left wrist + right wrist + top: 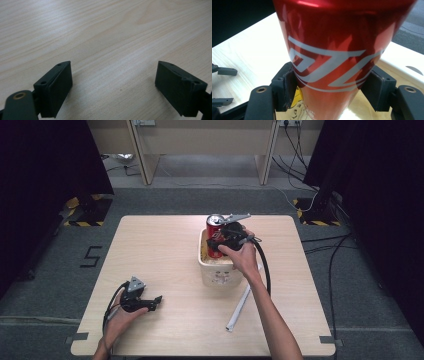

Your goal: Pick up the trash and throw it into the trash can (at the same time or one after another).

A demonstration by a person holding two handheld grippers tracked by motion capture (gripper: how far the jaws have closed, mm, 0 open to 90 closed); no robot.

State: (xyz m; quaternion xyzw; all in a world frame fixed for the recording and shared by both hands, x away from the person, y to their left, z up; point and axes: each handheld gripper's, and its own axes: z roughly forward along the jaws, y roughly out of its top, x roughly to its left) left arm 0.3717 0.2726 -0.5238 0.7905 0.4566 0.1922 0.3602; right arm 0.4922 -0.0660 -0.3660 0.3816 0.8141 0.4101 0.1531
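A red soda can (215, 223) stands upright in the far end of a white bin (220, 272), at the middle of the wooden table (165, 245). My right gripper (215, 243) is shut on it. In the right gripper view both pads press the sides of the can (329, 45), with the bin's rim (402, 62) behind. My left gripper (158, 301) rests low near the table's front left, open. Its jaws stand wide apart over bare wood (100, 37), with nothing between them (113, 85). The left gripper (223, 86) also appears far off in the right gripper view.
A long white strip (242, 304) lies on the table just right of the bin, pointing toward the front edge. Beyond the table are grey floor, cables and the legs of a wooden bench (145, 165).
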